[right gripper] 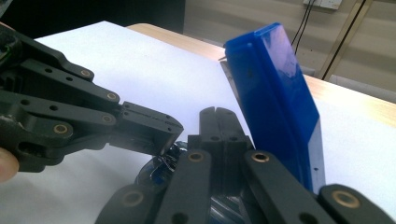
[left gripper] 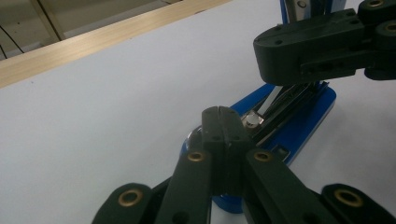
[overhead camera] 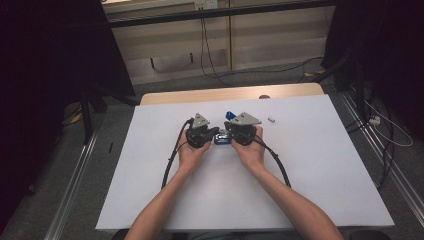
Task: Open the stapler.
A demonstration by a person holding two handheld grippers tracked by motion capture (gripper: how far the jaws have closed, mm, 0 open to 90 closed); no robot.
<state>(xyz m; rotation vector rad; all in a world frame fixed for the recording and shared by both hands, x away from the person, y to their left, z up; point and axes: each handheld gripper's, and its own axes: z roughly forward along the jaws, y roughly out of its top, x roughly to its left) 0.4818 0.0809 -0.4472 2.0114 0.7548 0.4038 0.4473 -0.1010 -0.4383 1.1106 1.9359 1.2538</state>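
Seen from above, nearest: two bare forearms entering from the bottom edge, converging at mid-table. Left gripper (overhead camera: 212,133), black, two-jawed, jaws pressed fully together with nothing between them, tips resting at the hinge end of the blue plastic stapler (overhead camera: 221,139). Right gripper (overhead camera: 230,131), jaws likewise closed flat and empty, set against the stapler from the opposite side. Stapler lying open on the white table surface (overhead camera: 310,170), between both grippers, blue lid (right gripper: 275,98) tilted up steeply, metal magazine (left gripper: 280,100) exposed above the base. Farther right, well apart: small white object (overhead camera: 271,120). Beyond: light wooden table edge (overhead camera: 230,93).
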